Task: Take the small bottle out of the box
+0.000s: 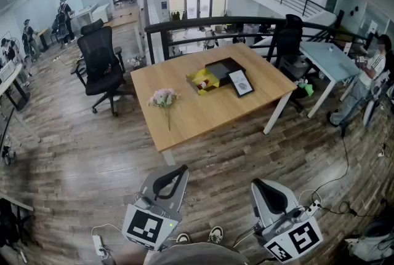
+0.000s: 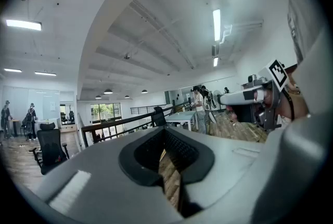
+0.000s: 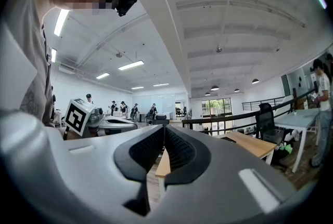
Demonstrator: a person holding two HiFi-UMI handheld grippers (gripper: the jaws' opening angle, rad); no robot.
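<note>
An open box point(image 1: 206, 80) with a yellow inside and a black lid point(image 1: 223, 67) lies on the wooden table point(image 1: 203, 116), far ahead of me. A small bottle point(image 1: 204, 83) lies in the yellow part, too small to make out in detail. Both grippers are held low near my body, well short of the table. My left gripper point(image 1: 183, 170) point(image 2: 165, 129) is shut with nothing between its pads. My right gripper point(image 1: 255, 183) point(image 3: 165, 127) also has its tips together and holds nothing. Past its jaws I see the table's edge point(image 3: 255, 144).
A bunch of pink flowers point(image 1: 164, 98) lies on the table's near left part, and a framed card point(image 1: 241, 82) sits by the box. A black office chair point(image 1: 101, 64) stands left of the table. A pale desk point(image 1: 335, 58) and a seated person point(image 1: 372, 70) are at the right. Cables point(image 1: 332, 196) cross the floor.
</note>
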